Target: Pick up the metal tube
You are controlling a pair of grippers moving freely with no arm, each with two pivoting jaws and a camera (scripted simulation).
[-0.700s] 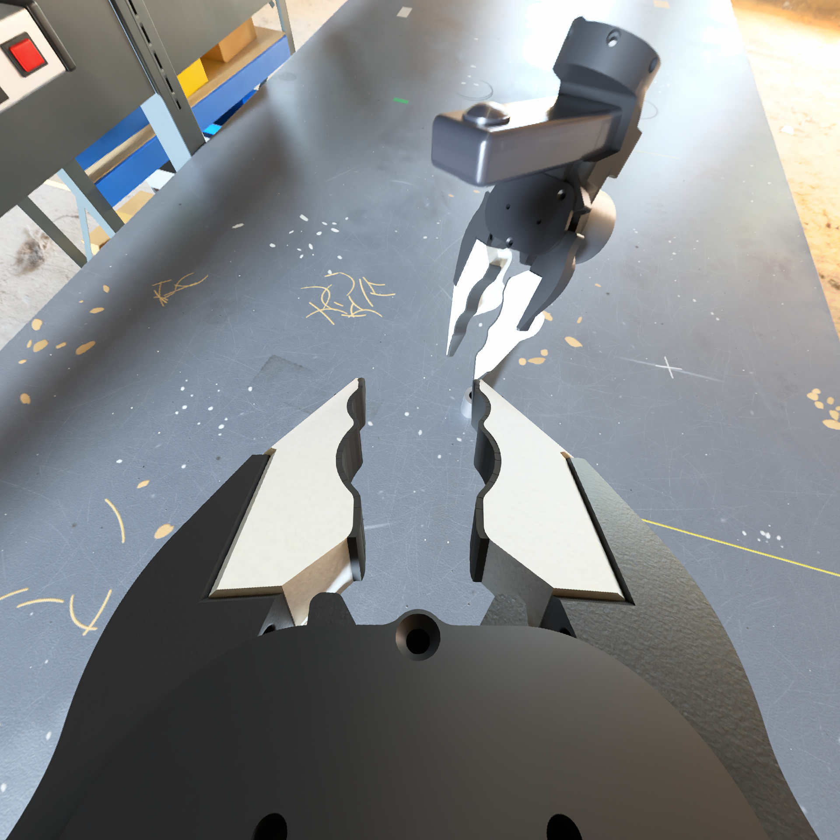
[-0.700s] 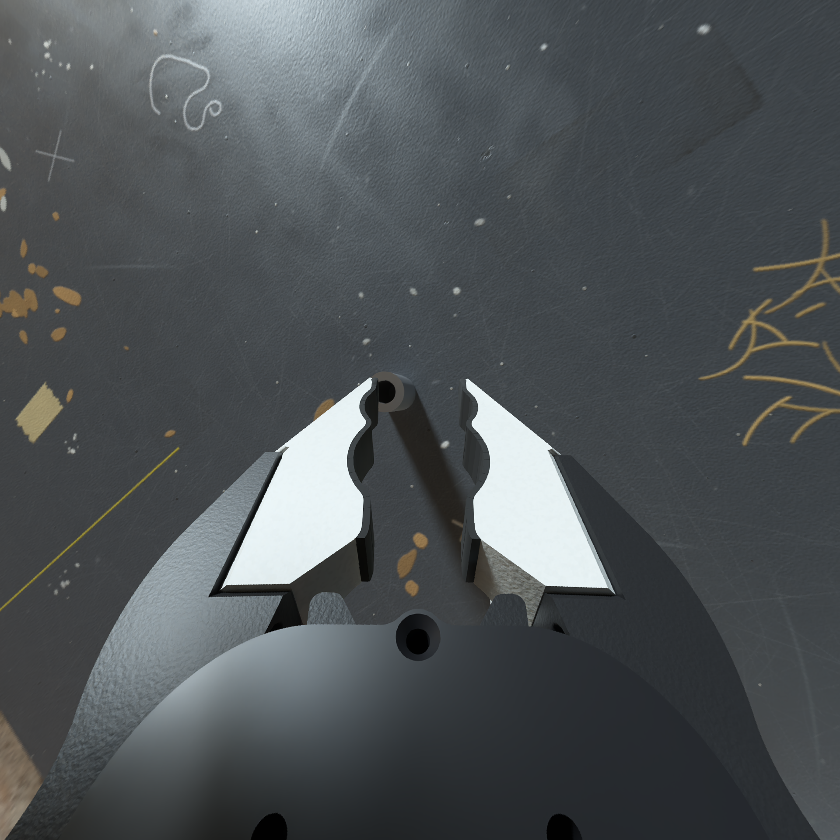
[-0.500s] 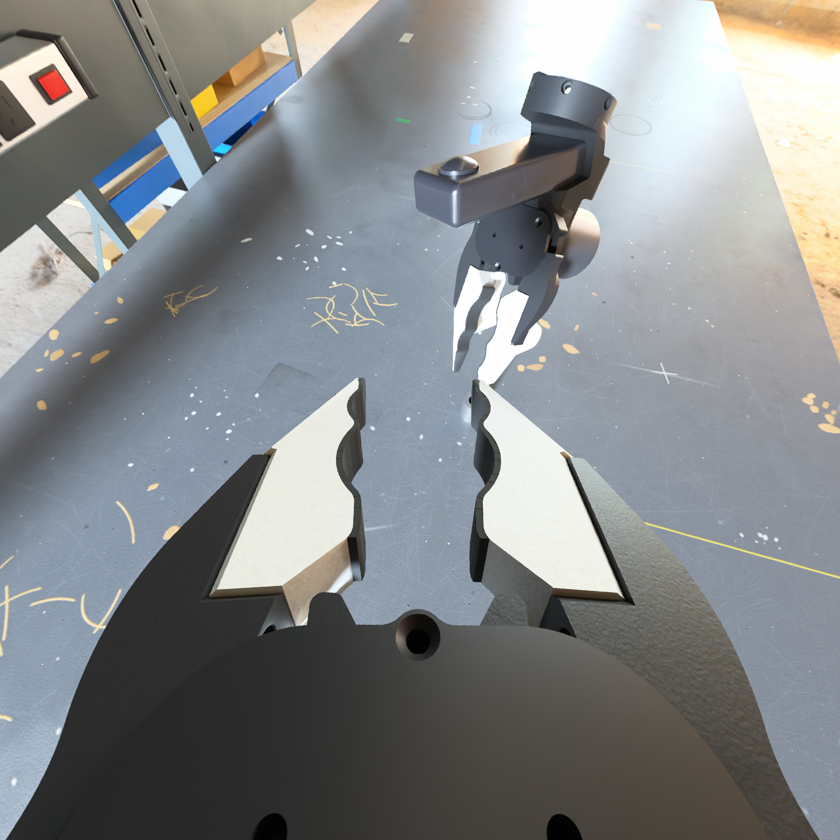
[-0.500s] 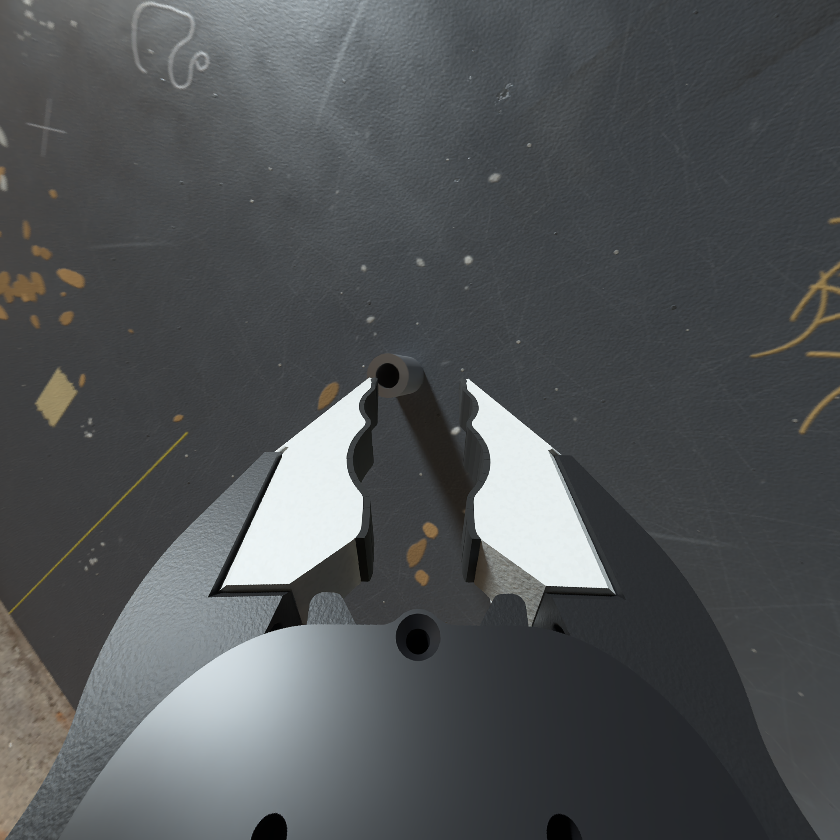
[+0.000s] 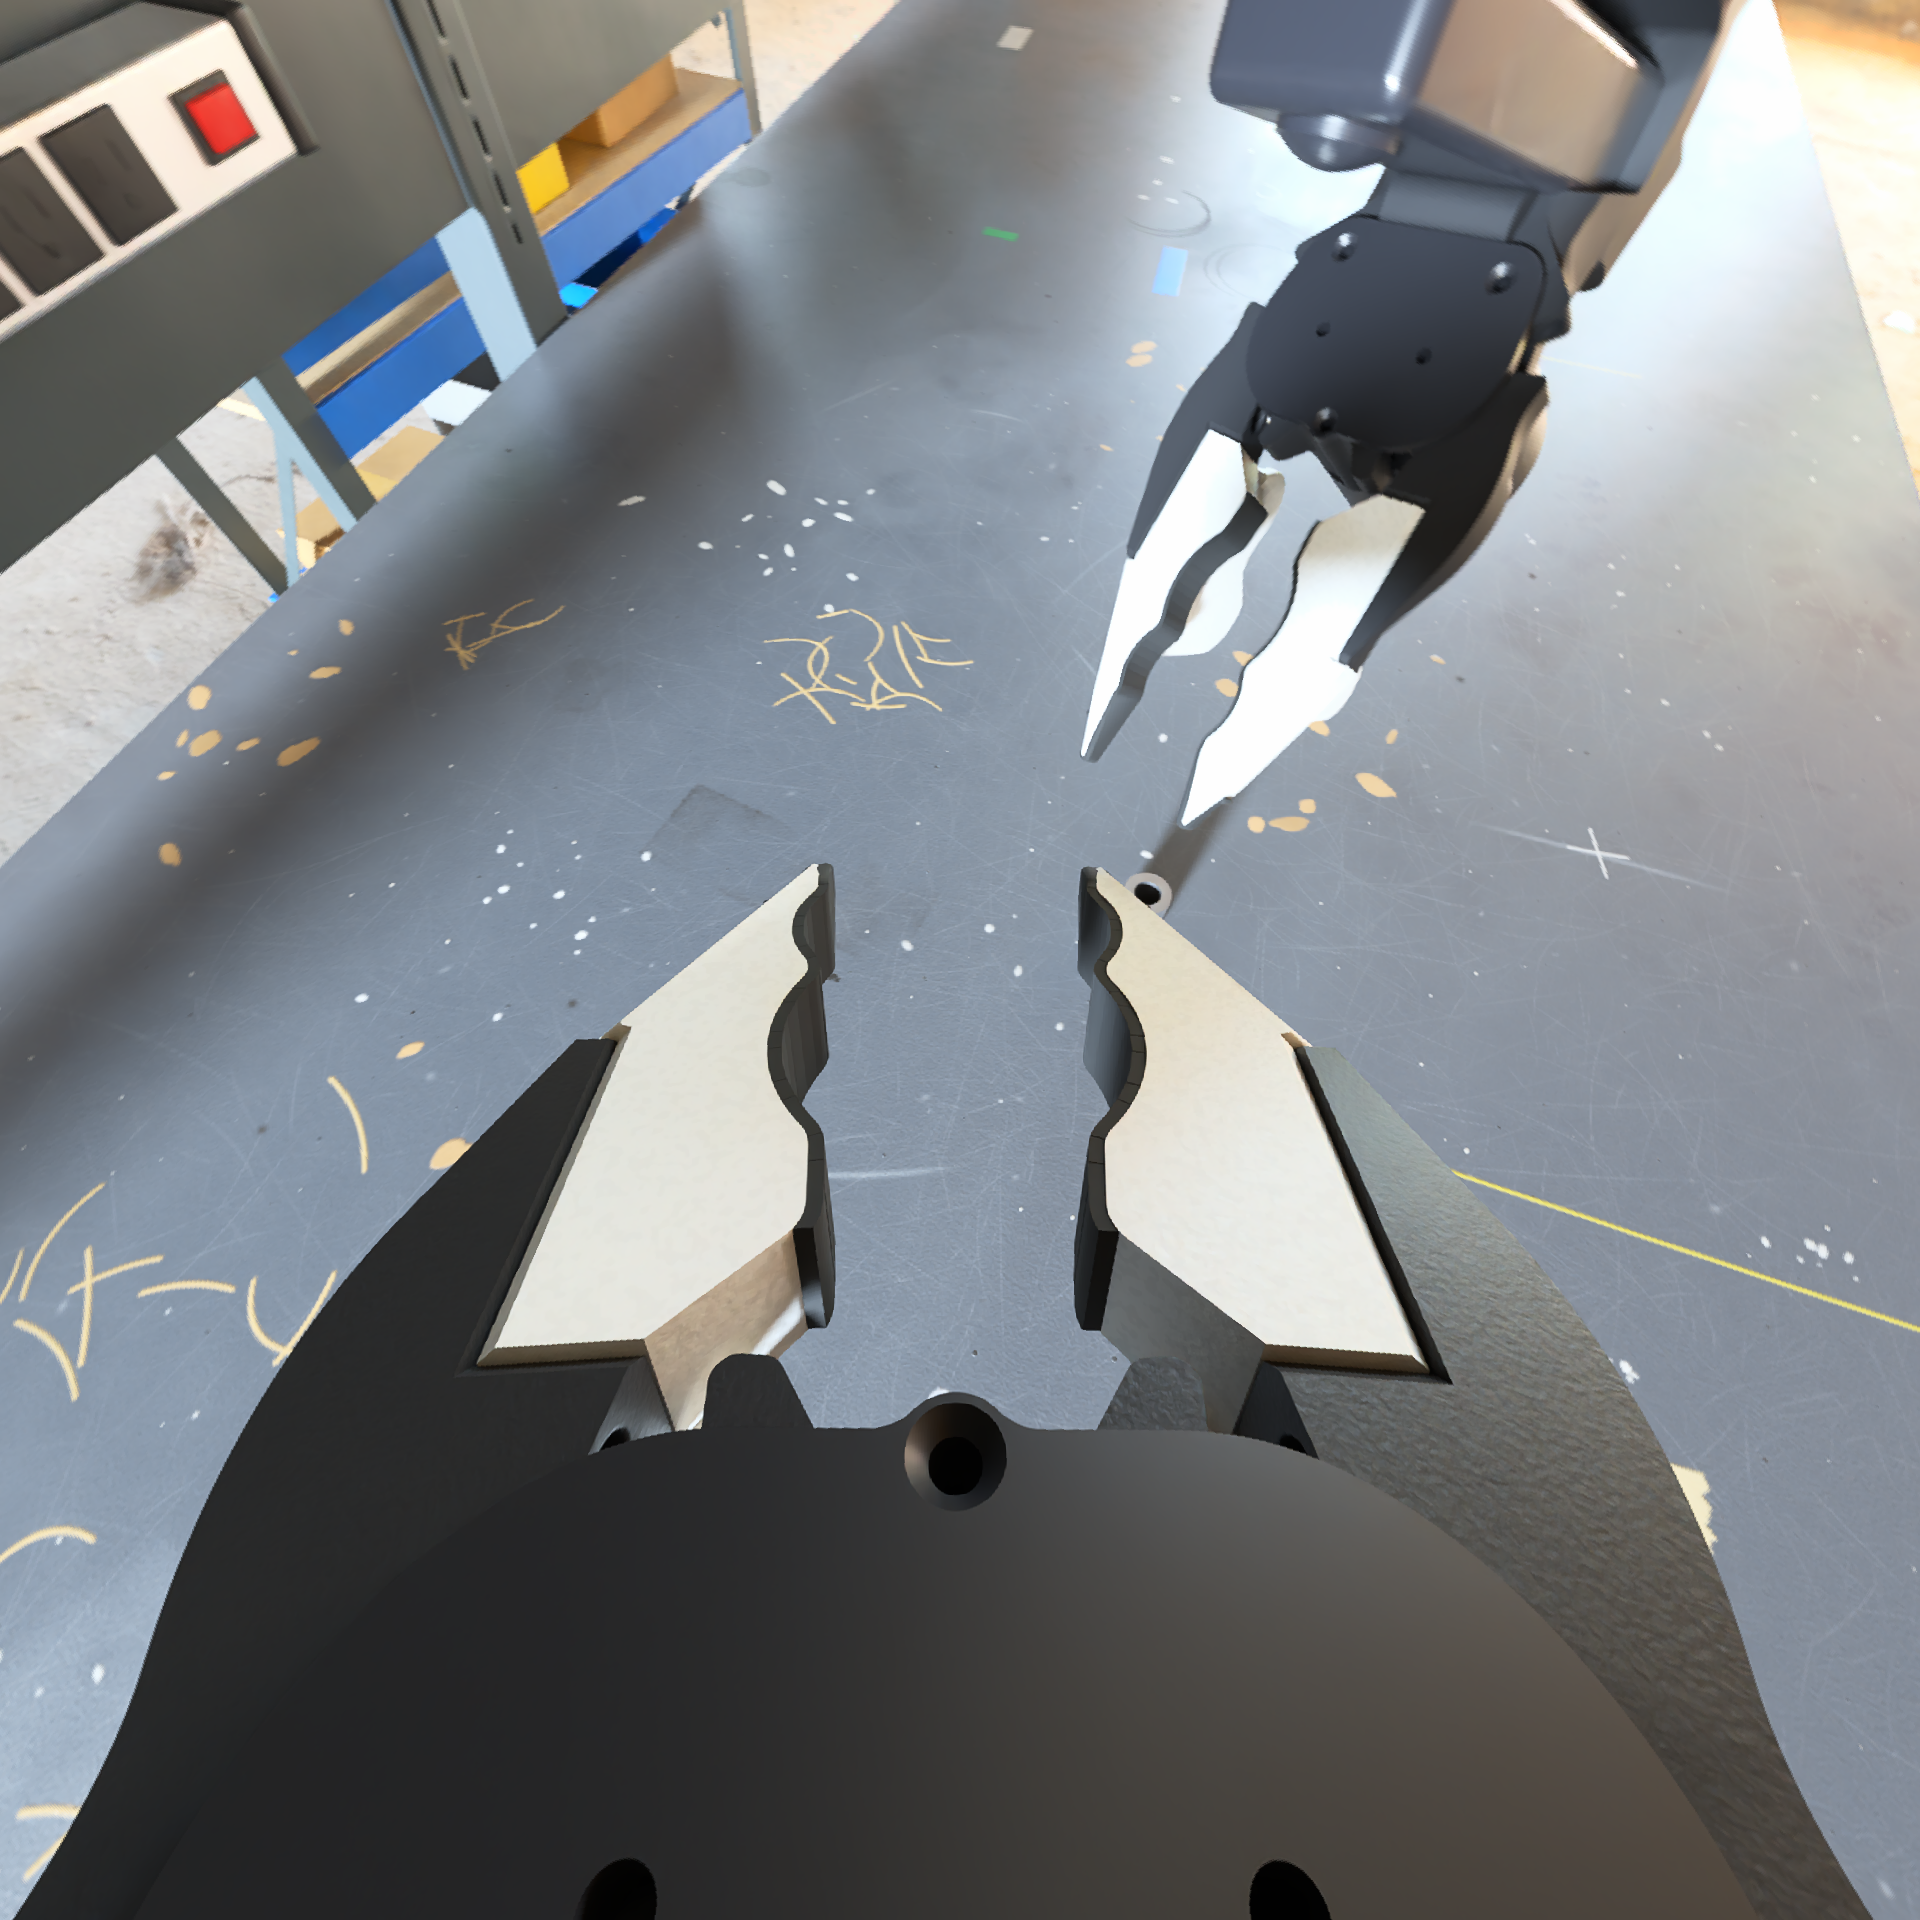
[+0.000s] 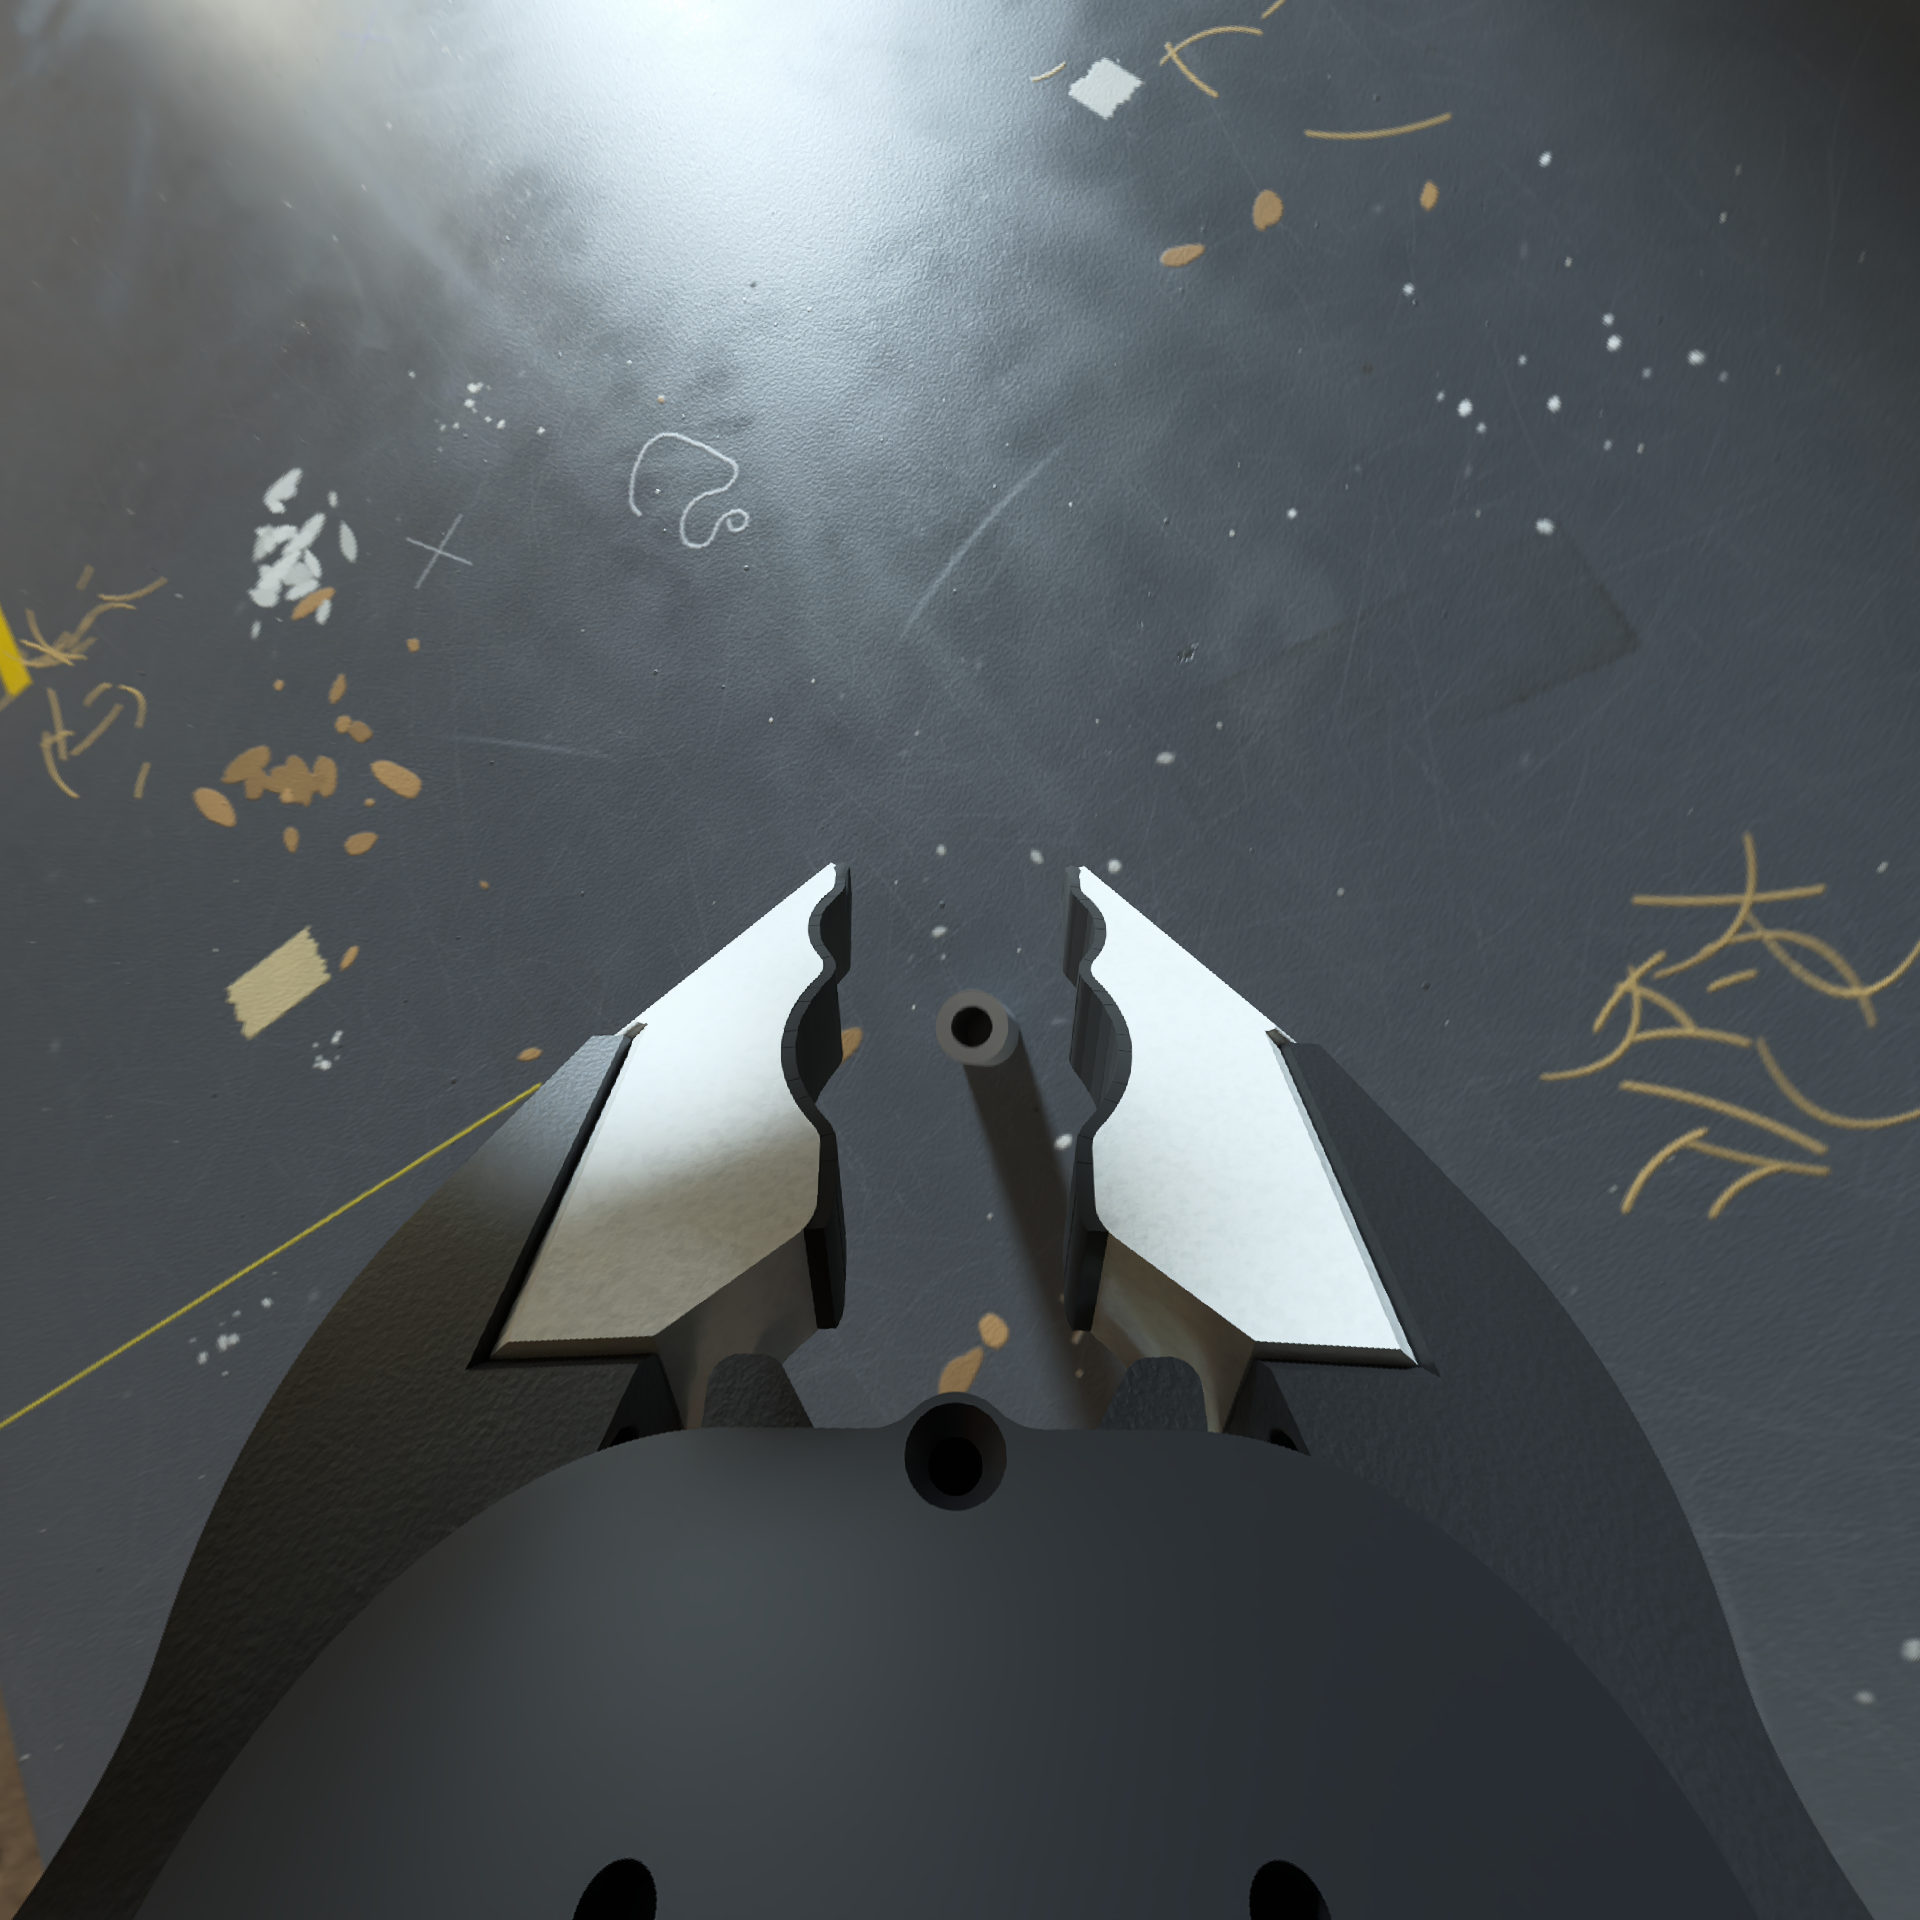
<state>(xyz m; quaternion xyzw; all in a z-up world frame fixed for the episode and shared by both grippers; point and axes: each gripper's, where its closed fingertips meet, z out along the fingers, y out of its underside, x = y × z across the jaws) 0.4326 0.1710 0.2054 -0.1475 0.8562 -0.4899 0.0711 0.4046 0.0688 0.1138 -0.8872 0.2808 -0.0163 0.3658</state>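
My right gripper wide around the tube — not touching, left gripper wide and empty, shavings beside the tube, bench scuffed, shelving far left

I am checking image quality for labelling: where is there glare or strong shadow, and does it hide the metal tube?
Right wrist view: a bright glare patch washes out the upper worktop, away from the metal tube, whose open end stays clear between the right tool fingers. Left wrist view: even daylight, overexposed floor at top right; the tube's end is sharp.
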